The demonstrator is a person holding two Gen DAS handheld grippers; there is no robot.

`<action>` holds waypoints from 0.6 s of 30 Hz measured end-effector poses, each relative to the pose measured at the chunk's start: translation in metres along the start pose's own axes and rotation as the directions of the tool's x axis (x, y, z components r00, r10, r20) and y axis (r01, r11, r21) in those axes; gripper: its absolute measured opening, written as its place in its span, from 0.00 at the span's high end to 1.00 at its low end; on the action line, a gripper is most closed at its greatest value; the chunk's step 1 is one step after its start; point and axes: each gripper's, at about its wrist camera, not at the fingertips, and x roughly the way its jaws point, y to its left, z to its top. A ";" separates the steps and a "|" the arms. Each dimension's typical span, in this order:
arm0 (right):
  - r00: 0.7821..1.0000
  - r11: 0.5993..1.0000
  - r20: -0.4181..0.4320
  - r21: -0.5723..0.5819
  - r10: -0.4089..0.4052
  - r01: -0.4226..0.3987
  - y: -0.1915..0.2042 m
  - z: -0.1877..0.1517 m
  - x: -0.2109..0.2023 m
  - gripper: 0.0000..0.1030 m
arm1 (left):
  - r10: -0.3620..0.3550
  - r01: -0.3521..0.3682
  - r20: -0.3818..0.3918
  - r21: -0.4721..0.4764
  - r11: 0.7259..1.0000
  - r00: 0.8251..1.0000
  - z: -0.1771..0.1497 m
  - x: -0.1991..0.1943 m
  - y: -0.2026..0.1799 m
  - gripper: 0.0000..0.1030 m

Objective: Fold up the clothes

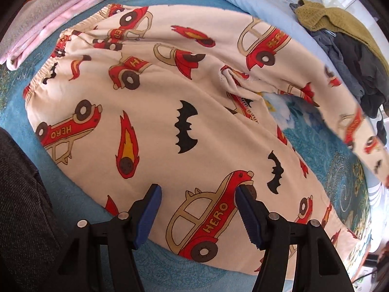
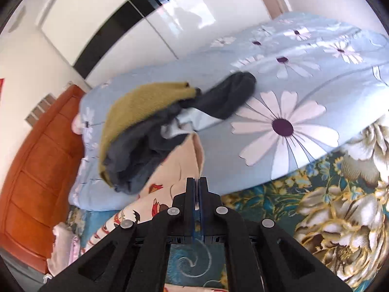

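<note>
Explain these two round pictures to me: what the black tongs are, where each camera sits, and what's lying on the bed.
A person holds a two-finger gripper in each hand; each carries a wide-angle camera looking along its fingers.

The left camera looks down on cream pyjama trousers with red cars, spread on a blue bedspread. The left gripper is open above them, holding nothing.

The right gripper is shut, apparently pinching a trouser leg. Behind lie a pile of unfolded clothes and a daisy-print duvet. Folded pink items sit beside the trousers.
</note>
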 end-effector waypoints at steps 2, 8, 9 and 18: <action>0.996 0.996 -0.065 0.047 -0.066 0.069 -0.016 -0.010 0.031 0.98 | -0.038 0.038 0.006 -0.013 0.999 0.999 0.002 -0.003 0.002 0.35; 0.987 0.984 -0.086 0.103 -0.137 0.146 -0.048 -0.028 0.042 0.98 | -0.231 0.233 0.031 -0.077 0.969 0.972 0.041 -0.032 0.014 0.35; 0.985 0.983 -0.092 0.095 -0.146 0.155 -0.048 -0.028 0.042 0.98 | -0.258 0.264 0.070 -0.088 0.961 0.964 0.056 -0.043 0.019 0.35; 0.965 0.970 -0.146 0.077 -0.218 0.231 -0.044 -0.037 0.043 0.97 | -0.016 0.044 0.204 -0.134 0.990 0.979 0.227 -0.054 0.135 0.35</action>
